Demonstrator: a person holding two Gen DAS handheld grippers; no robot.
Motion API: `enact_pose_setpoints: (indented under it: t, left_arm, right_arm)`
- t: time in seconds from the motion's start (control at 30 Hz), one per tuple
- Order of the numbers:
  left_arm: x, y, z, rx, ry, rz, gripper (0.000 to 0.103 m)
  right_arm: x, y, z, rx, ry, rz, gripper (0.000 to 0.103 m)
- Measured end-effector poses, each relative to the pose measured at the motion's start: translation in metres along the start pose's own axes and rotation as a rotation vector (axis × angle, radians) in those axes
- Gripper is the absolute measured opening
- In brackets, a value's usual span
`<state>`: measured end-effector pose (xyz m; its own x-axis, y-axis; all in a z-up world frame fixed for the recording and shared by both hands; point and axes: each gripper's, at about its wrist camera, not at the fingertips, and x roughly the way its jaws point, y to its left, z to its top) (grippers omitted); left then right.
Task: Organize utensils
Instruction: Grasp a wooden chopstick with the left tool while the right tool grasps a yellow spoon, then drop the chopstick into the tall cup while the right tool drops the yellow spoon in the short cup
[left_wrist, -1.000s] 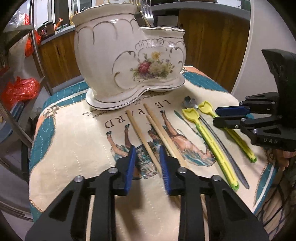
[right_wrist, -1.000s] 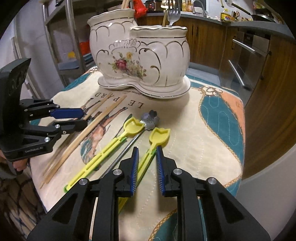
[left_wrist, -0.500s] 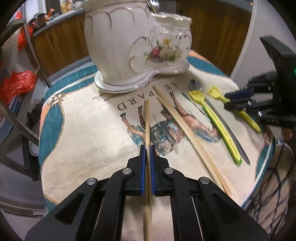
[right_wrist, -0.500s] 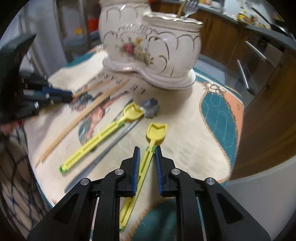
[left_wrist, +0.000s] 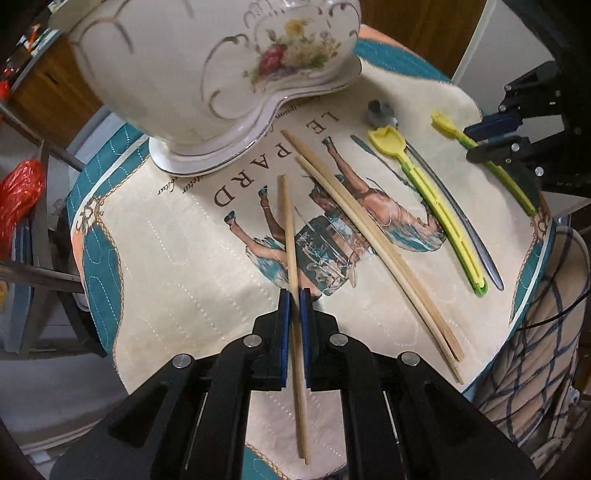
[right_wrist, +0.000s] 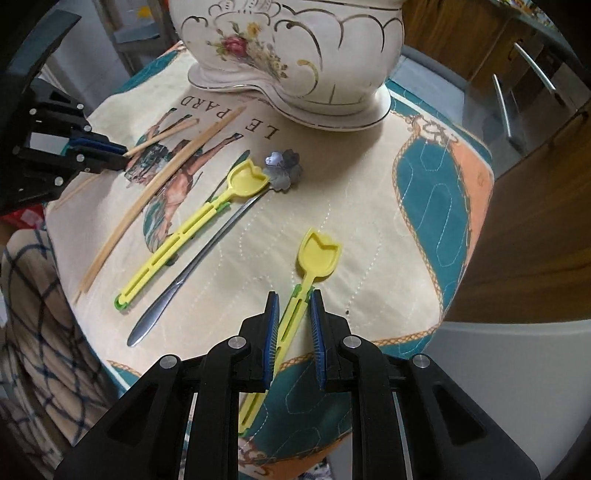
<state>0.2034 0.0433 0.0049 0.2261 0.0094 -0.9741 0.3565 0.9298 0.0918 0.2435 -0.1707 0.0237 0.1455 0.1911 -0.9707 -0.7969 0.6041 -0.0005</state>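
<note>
Gripping 1 chopstick (left_wrist: 289, 236): left gripper (left_wrist: 294, 295), clamped, in front of ceramic holder (left_wrist: 207, 74). Right gripper (right_wrist: 293, 299) clamping 1 yellow spoon (right_wrist: 317, 254) by its handle, also before holder.

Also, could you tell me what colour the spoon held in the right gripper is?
Yellow: the tulip-shaped spoon, clamped by the right gripper, shows best in the right wrist view.
</note>
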Motion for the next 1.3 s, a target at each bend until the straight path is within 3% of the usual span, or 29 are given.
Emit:
enact_pose_setpoints:
  t: [0.1, 0.37, 0.47, 0.73, 0.97, 1.3]
  left_arm:
    - [0.000, -0.001, 0.002, -0.011, -0.020, -0.005, 0.005]
    - [-0.013, 0.009, -0.031, -0.117, -0.207, -0.031, 0.004]
    - [-0.027, 0.010, -0.044, -0.148, -0.300, -0.040, 0.004]
    - [-0.085, 0.011, -0.083, -0.239, -0.644, -0.145, 0.005]
    - [-0.123, 0.024, -0.073, -0.345, -0.887, -0.098, 0.004]
    - [-0.129, 0.045, -0.027, -0.359, -1.067, -0.110, 0.005]
  right_arm:
    - [-0.001, 0.003, -0.002, -0.001, -0.035, -0.020, 0.013]
    - [-0.019, 0.007, -0.017, 0.017, -0.198, -0.026, 0.011]
    - [-0.035, 0.006, -0.018, 0.039, -0.278, -0.008, 0.011]
    - [-0.079, 0.004, -0.020, 0.115, -0.556, 0.078, 0.011]
    - [-0.113, -0.006, -0.012, 0.192, -0.827, 0.146, 0.011]
    - [-0.102, -0.031, 0.025, 0.249, -0.995, 0.238, 0.011]
